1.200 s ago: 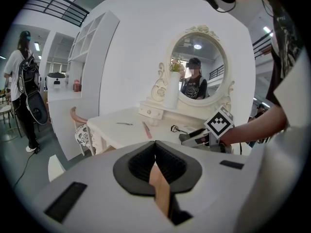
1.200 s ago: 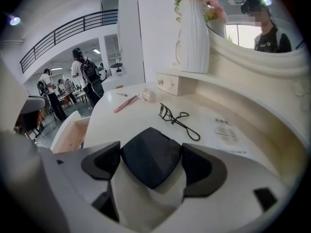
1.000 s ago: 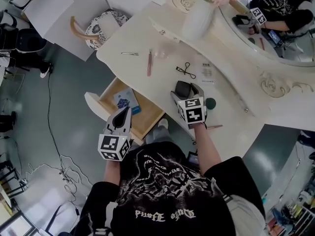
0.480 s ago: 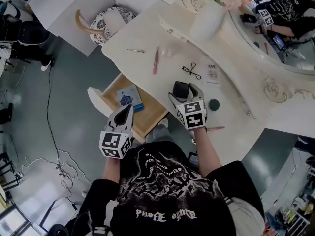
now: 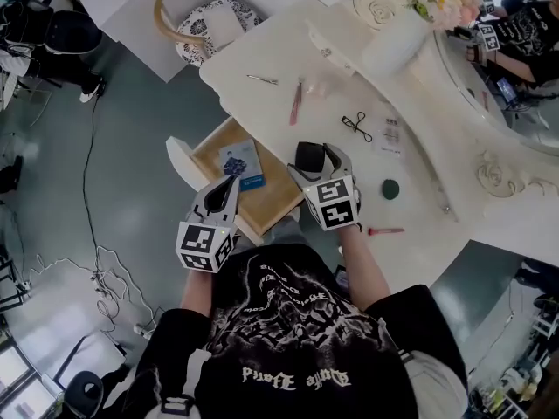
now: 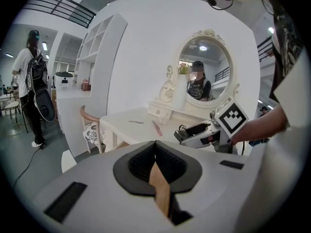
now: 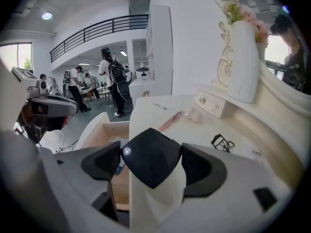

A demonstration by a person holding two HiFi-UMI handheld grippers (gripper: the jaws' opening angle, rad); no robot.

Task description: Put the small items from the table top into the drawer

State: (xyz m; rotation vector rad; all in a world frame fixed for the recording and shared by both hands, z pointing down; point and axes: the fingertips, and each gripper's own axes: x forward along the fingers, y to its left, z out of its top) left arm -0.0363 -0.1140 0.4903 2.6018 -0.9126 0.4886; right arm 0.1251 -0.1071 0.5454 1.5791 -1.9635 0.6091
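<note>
- Cream dressing tabletop under a round mirror, with a vase of flowers at the back and grey floor around; open drawer pulled out from the front edge.
- Right gripper clamped on a black square case, flat and glossy, held just past the drawer's far-right corner, over the tabletop edge and not yet above the drawer.
- Left gripper closed on nothing, hovering at the drawer's near side.
- Inside the drawer, a blue booklet lying flat toward the back, with bare wood free at the near end.
- Beyond the drawer on the tabletop: a pink stick, a thin metal clip, an eyelash curler and a small packet.
- Right of the drawer and well apart from it, a dark green round thing and a red pencil.
- Handling of the case, by judgement: looks light and rigid, with a slick shell likely to slide under a loose pinch.
- Best taken across two opposite flat edges near the middle, as held now, never by a corner.
- Possibly hinged, so worth a firm but not crushing squeeze, and a low set-down on the bare wood rather than a drop.
</note>
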